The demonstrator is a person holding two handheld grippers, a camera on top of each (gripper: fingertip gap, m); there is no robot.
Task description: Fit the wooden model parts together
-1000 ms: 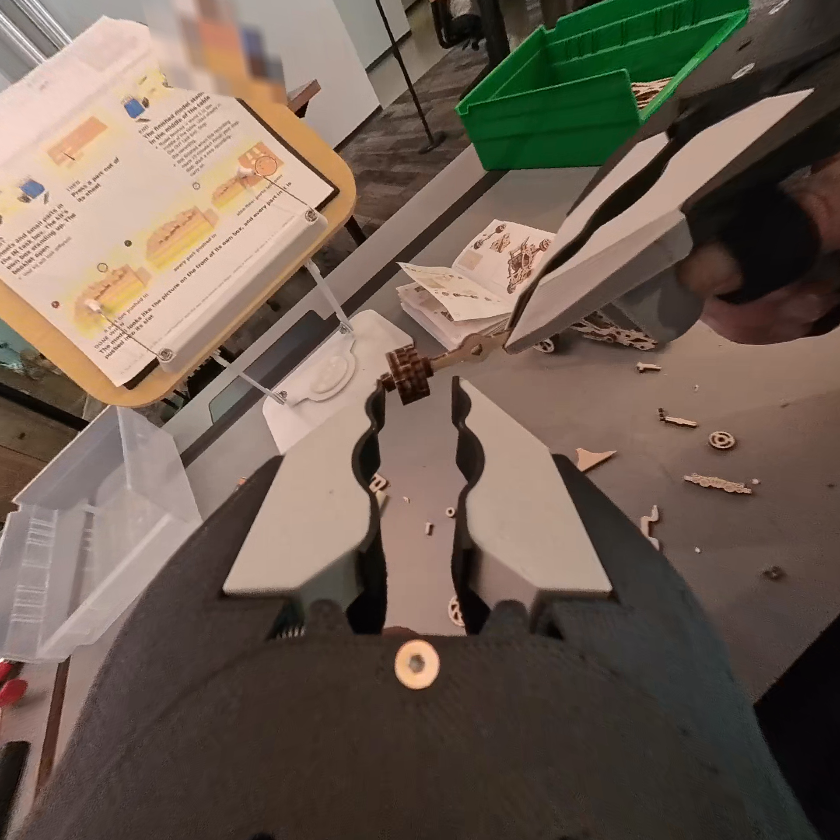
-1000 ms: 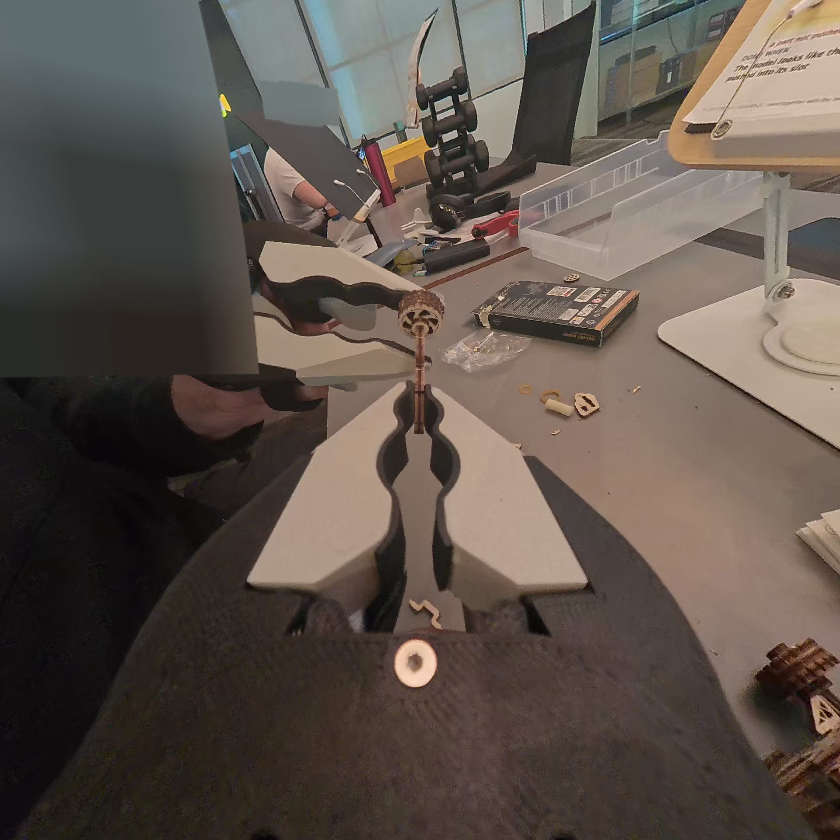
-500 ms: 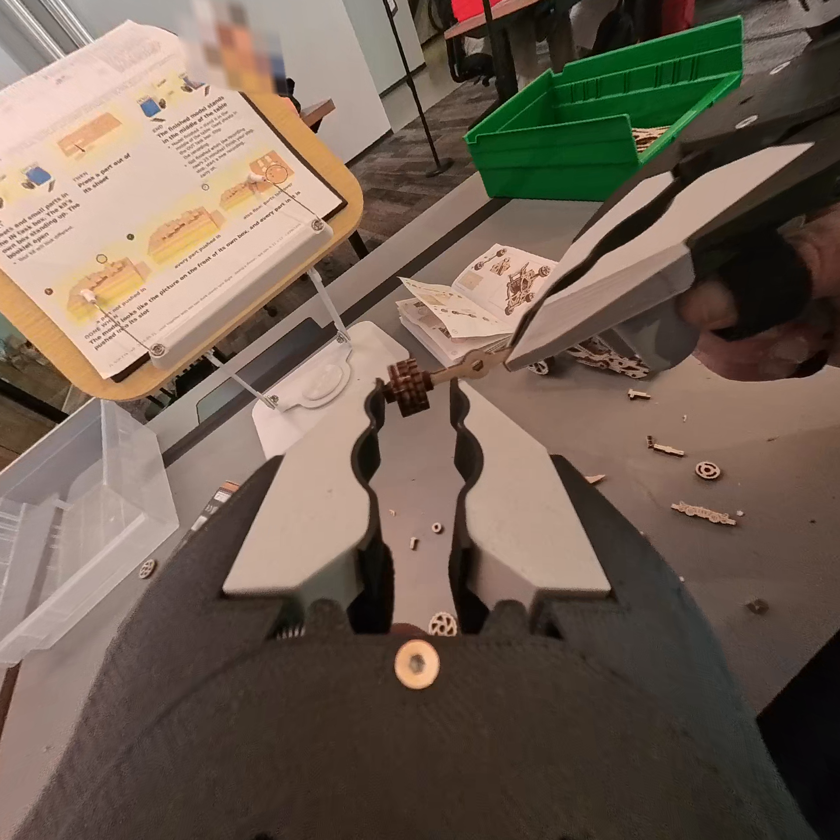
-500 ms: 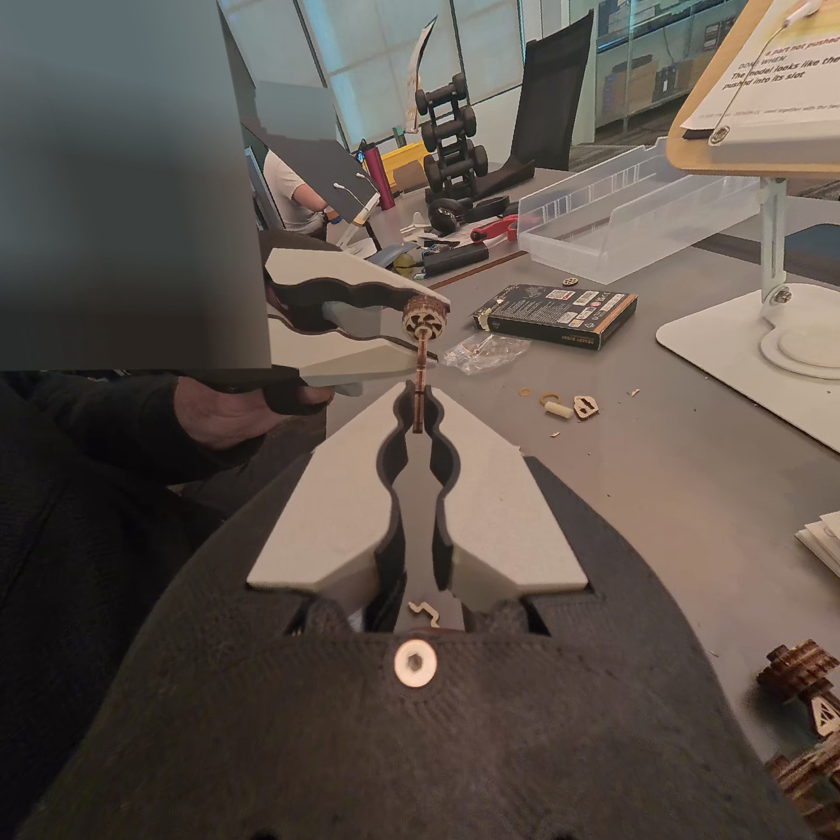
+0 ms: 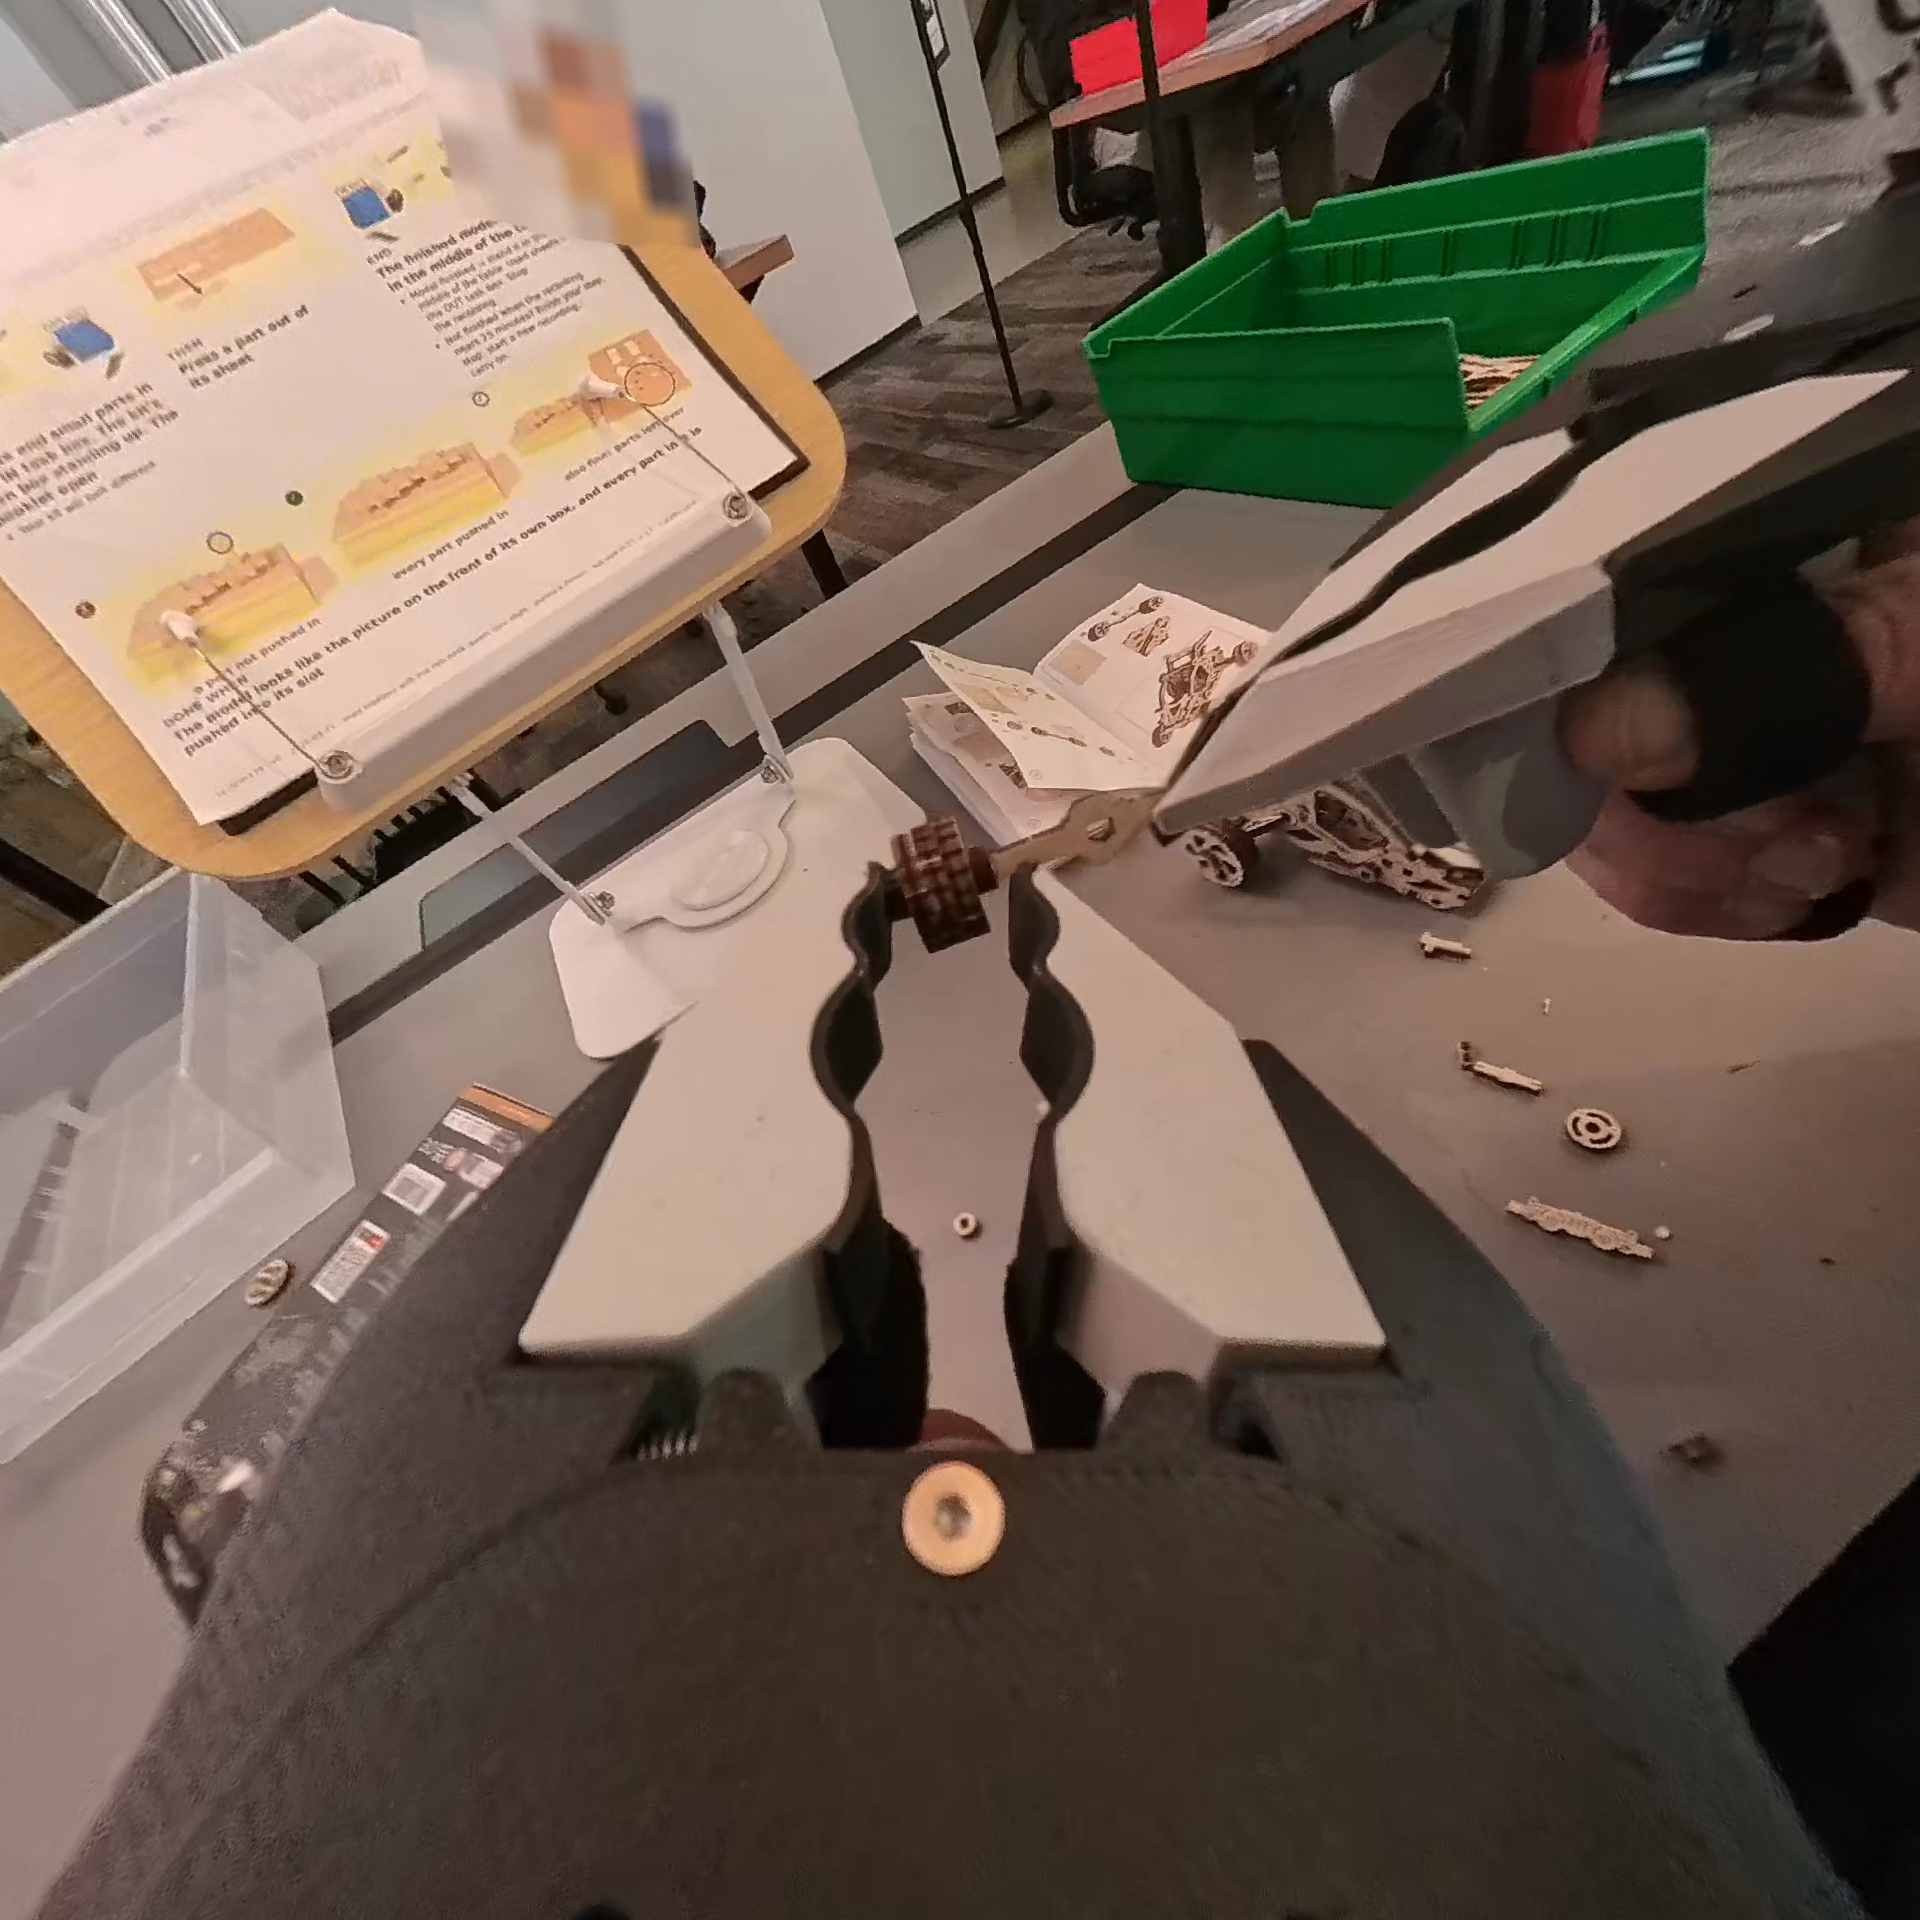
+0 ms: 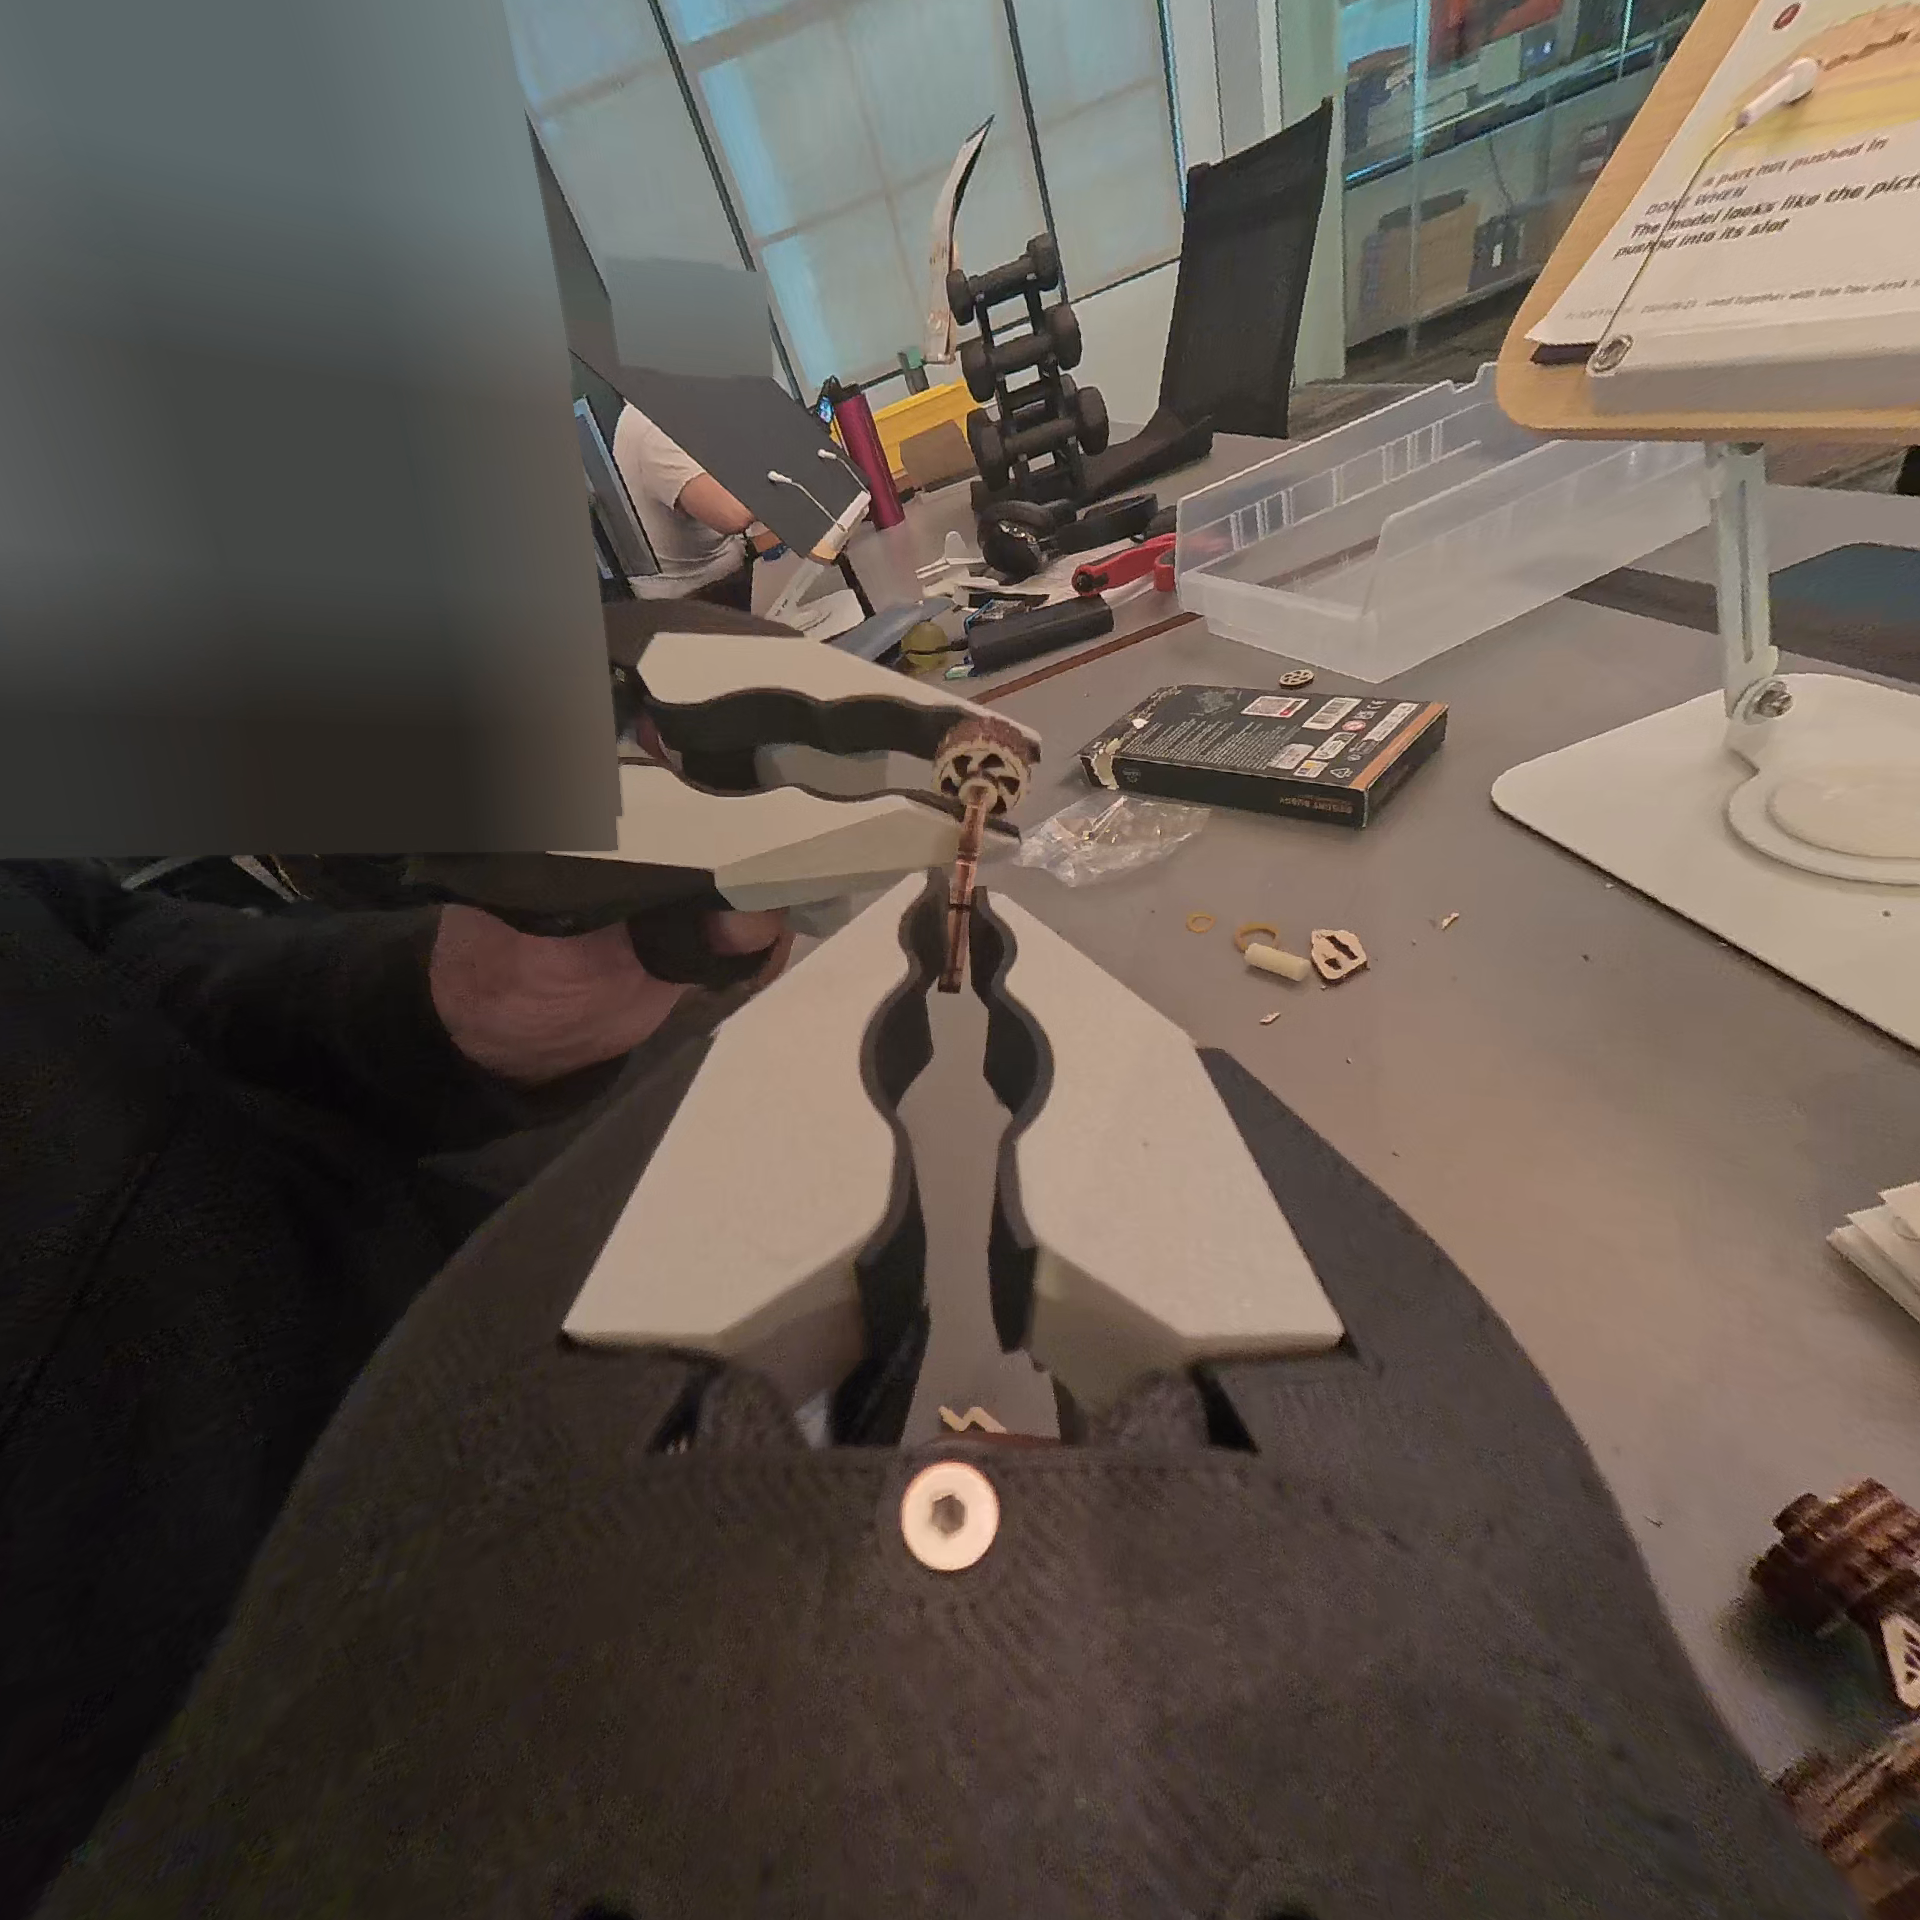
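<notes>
The wooden gear wheel (image 5: 938, 896) sits in the air above the grey table (image 5: 1558, 1382), right between the tips of the left gripper (image 5: 948, 906), whose fingers are clamped on it from both sides. A thin wooden rod (image 5: 1070, 836) runs out of the wheel's hub toward the right gripper (image 6: 954, 914), and that gripper's fingers are closed tight on the rod's other end. In the right wrist view the rod (image 6: 962, 883) stands up from between the fingertips and the wheel (image 6: 982, 771) tops it, held in the left gripper (image 6: 987, 774) just ahead and to the left. The wheel and rod are joined, so both grippers hold one piece from two ends.

Beyond the left gripper's tips stands the white base (image 5: 717, 894) of a tilted board with an instruction sheet (image 5: 343, 416). Ahead and to its right lie an open booklet (image 5: 1049, 717) and a partly built wooden car (image 5: 1351, 842), with a green bin (image 5: 1382, 332) farther back. Small loose wooden bits (image 5: 1590, 1127) are scattered on the table to the right of the gripper. To its left are a clear plastic bin (image 5: 156, 1122) and a dark flat box (image 5: 436, 1184) just beside the gripper body.

Ahead and right of the right gripper lie the same dark box (image 6: 1268, 753), a small clear bag (image 6: 1112, 831) and a few wooden scraps (image 6: 1335, 951).
</notes>
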